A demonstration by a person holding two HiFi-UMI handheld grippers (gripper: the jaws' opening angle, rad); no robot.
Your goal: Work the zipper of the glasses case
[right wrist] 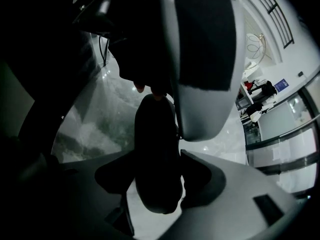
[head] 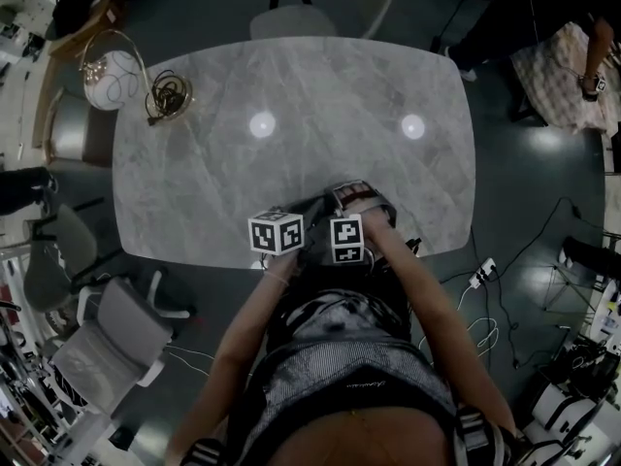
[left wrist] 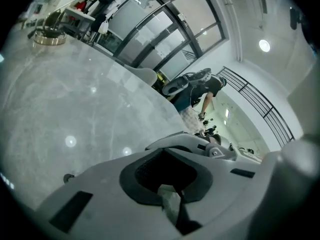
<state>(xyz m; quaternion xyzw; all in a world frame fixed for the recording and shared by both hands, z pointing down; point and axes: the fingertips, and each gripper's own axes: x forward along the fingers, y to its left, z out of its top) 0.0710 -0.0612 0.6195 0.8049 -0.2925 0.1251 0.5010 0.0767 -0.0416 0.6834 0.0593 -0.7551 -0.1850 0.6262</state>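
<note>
The dark, rounded glasses case [right wrist: 156, 149] fills the lower centre of the right gripper view, clamped in the right gripper [right wrist: 157, 194]; its zipper is lost in shadow. In the head view both grippers largely cover it, at the near edge of the grey marble oval table [head: 291, 105]. The left gripper [left wrist: 172, 196] is clenched tight; whether it pinches the zipper pull is unclear.

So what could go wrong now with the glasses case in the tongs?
The left tongs pinch only a small pale tab, perhaps the zipper pull; it could slip out. The right tongs hold the dark oval glasses case by its rounded sides, so a hard tug might twist it loose. It's near the edge of the grey marble table, so a dropped case might fall off.
</note>
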